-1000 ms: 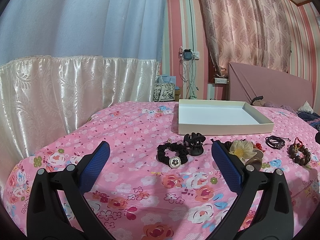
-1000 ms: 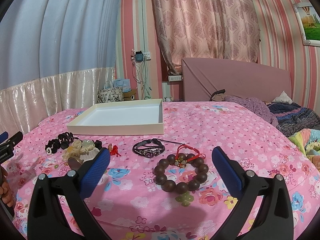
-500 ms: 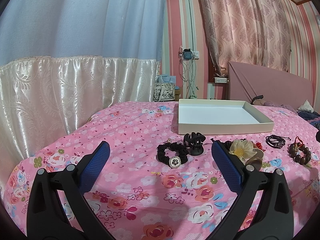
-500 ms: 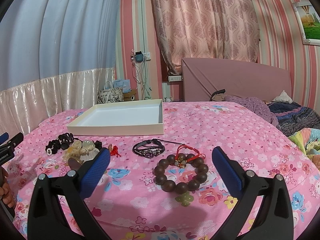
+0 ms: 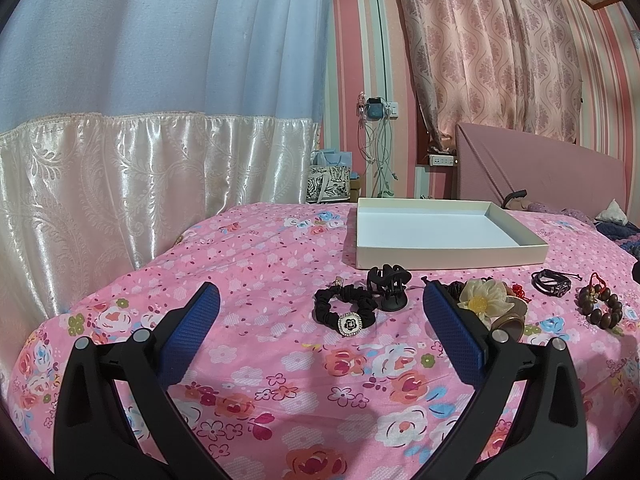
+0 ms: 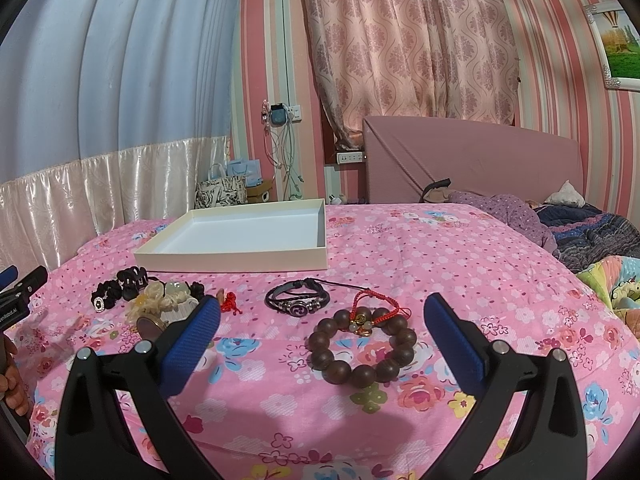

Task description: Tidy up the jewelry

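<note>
Both wrist views look low across the bed (side by side), sharing the tray.

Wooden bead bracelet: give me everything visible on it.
The wooden bead bracelet is a loop of large, round, dark brown beads that look like polished wood. It lies flat on the pink floral bedspread, ahead of the open right gripper and between its fingers, untouched. A red cord bracelet with gold and pale charms lies across its far edge. The black leather bracelet sits just beyond it, apart. In the left wrist view it appears at far right.
</note>
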`<state>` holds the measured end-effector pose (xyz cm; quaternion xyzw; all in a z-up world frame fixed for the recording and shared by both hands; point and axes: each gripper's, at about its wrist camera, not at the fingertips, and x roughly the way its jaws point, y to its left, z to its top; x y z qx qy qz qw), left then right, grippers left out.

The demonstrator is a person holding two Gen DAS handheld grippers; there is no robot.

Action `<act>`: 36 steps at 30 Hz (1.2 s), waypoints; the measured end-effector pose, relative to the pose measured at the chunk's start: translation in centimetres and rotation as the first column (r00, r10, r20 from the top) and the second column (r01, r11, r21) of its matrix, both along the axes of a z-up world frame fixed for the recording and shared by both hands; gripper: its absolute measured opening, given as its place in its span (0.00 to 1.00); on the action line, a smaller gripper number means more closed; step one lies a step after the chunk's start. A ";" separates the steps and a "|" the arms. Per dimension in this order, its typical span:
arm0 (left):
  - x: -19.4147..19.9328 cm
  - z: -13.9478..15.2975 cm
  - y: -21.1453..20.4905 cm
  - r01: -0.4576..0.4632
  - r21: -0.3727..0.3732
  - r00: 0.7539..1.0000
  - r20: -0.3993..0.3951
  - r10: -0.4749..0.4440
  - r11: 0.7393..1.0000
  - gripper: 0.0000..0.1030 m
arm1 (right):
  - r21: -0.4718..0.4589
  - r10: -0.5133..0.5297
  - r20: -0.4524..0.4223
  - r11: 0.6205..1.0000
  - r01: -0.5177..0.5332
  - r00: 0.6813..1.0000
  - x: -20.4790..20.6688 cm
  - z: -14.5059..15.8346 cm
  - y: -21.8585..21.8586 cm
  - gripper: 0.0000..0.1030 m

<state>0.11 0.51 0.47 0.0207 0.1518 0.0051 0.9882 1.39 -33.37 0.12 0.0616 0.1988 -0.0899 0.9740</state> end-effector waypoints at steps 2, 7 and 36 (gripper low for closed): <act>0.0 0.0 0.0 0.000 0.000 1.000 0.000 0.000 1.000 0.97 | 0.000 0.000 -0.001 1.000 0.000 1.000 0.0 0.0 0.0 0.98; 0.0 0.0 0.0 0.000 -0.001 1.000 0.000 0.000 1.000 0.97 | 0.000 0.000 0.000 1.000 0.000 1.000 0.0 0.0 0.0 0.98; 0.2 -0.1 0.1 -0.004 -0.001 1.000 -0.015 0.004 1.000 0.97 | 0.079 0.002 0.054 0.997 -0.006 0.999 -1.3 0.7 -1.7 0.98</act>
